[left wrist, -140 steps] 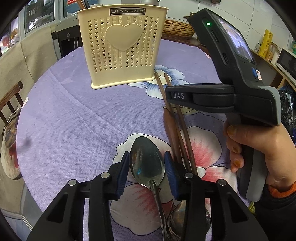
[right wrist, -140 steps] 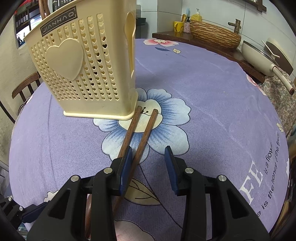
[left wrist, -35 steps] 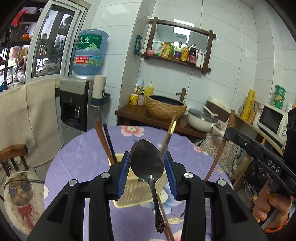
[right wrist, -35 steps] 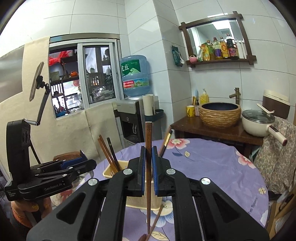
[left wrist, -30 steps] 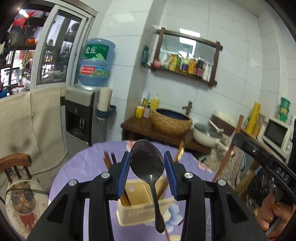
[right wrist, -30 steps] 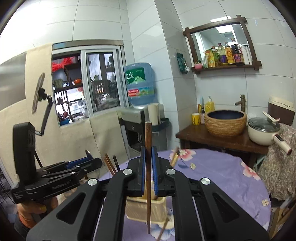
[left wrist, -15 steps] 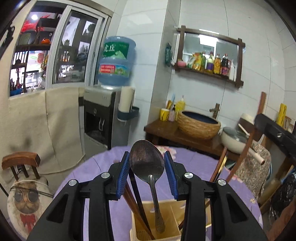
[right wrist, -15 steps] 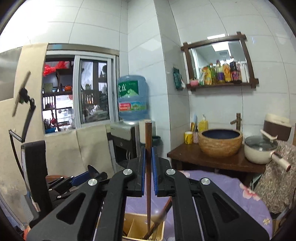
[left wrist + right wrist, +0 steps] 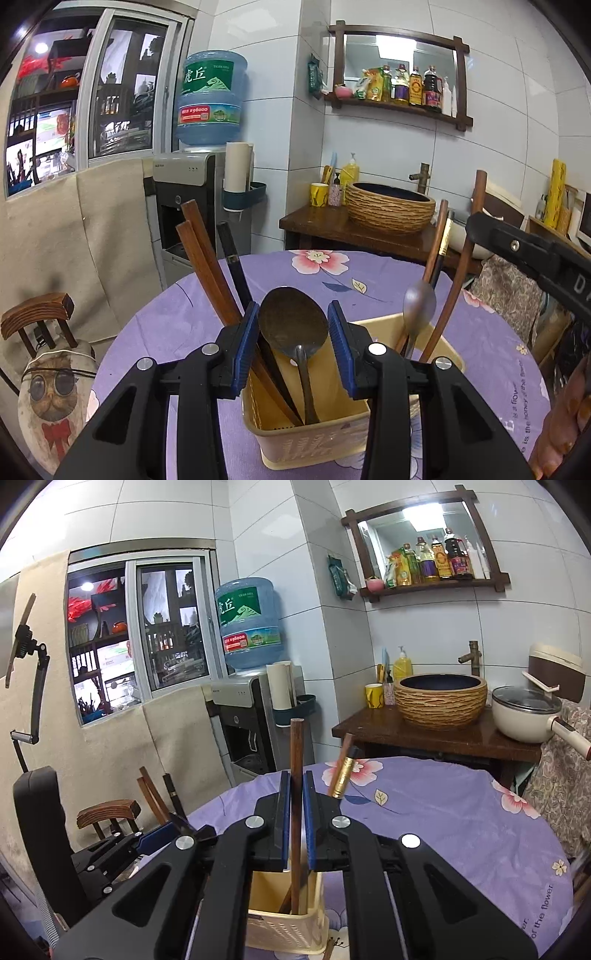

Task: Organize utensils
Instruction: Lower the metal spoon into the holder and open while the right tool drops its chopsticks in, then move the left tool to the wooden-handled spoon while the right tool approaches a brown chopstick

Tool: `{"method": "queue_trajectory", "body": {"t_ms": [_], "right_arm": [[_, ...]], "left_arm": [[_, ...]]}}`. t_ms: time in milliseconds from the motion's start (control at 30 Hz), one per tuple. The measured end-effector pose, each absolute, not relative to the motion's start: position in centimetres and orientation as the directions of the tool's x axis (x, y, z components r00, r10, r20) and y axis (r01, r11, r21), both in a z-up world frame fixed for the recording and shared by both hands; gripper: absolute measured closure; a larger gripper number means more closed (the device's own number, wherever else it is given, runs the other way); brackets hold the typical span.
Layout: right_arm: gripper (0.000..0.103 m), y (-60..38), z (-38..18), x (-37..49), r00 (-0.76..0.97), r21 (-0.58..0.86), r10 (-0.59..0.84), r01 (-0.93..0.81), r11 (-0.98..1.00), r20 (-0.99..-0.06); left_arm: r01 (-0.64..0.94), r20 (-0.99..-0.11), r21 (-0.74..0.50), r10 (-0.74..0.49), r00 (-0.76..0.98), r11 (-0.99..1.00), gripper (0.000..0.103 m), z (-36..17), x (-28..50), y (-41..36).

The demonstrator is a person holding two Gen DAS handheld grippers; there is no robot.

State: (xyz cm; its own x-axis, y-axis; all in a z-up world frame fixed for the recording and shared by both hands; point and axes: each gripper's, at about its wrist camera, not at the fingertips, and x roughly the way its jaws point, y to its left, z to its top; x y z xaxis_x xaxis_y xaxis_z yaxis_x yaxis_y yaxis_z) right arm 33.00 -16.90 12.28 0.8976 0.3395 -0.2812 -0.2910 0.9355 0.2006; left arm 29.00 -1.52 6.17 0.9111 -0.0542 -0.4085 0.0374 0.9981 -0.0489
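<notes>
Both grippers tilt slightly downward over the holder (image 9: 306,432) — left gripper (image 9: 292,343) clasps a spoon (image 9: 293,325), right gripper (image 9: 294,819) clenches an upright chopstick (image 9: 295,775)

Bright indoor light, sharp, fisheye-warped edges

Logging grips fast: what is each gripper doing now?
Left gripper: closed on the spoon.
Right gripper: closed on a wooden chopstick.

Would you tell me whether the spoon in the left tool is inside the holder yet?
Partly in: the spoon has its handle down inside the cream holder, bowl upward between the left tool pads.
</notes>
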Motion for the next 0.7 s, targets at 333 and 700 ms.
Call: {"method": "queue_trajectory", "body": {"t_ms": [333, 700], "right_arm": [[0.089, -17.5, 11.5, 32.6, 0.898, 0.182, 0.33, -0.287, 0.941, -0.291], [0.052, -20.5, 10.9, 28.7, 0.923, 0.214, 0.304, -0.256, 0.943, -0.237]], "left_arm": [[0.076, -0.402, -0.015, -0.076, 0.913, 0.997, 0.035, 5.9, 27.6, -2.7], [0.053, -0.3, 0.057, -0.034, 0.953, 0.997, 0.017, 6.7, 23.8, -3.3]]}}
